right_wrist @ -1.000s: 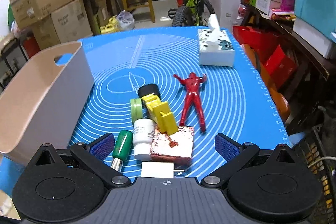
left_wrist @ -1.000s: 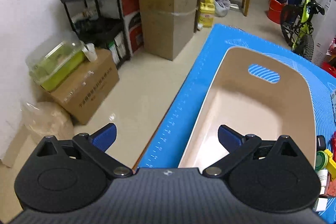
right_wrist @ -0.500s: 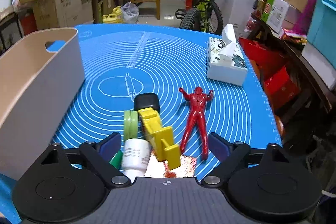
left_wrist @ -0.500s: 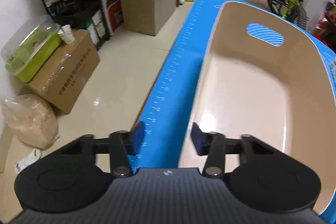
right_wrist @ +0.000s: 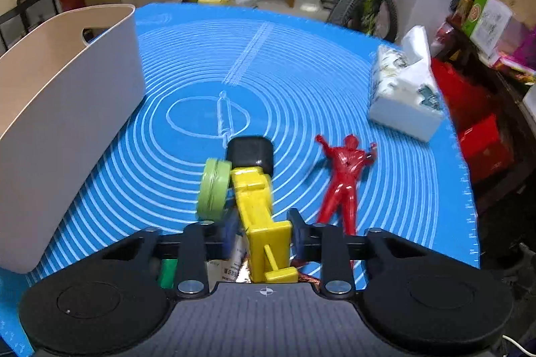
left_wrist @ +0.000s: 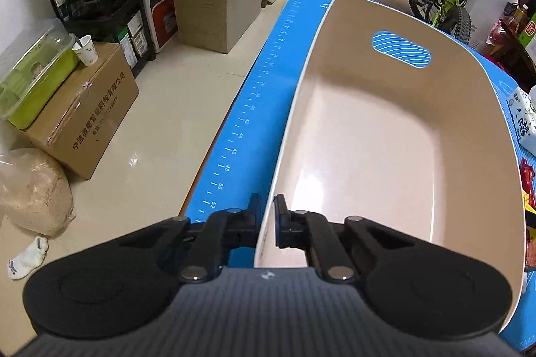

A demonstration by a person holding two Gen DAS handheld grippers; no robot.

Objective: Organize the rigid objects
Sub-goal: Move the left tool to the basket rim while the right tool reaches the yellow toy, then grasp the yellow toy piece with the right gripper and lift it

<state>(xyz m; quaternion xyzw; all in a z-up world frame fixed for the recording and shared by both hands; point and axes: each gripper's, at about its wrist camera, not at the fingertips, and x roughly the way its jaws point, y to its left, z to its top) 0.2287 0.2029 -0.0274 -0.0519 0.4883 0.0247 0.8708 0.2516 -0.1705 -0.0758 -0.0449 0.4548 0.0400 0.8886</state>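
Here the yellow toy (right_wrist: 259, 216) sits clamped between the right tongs (right_wrist: 261, 238) — left tongs (left_wrist: 266, 219) pinch the bin (left_wrist: 291, 129) rim.

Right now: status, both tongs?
Left tongs clamped on bin rim. Right tongs closing around yellow toy. Green tin touching toy.

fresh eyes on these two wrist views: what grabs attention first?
The large beige plastic bin fills the left wrist view, empty, with the left gripper pinched on its near rim. In the right wrist view, the right gripper closes around a bright yellow plastic toy in a small pile at the near edge of the blue ringed mat. A red plastic figurine lies flat just right of it.
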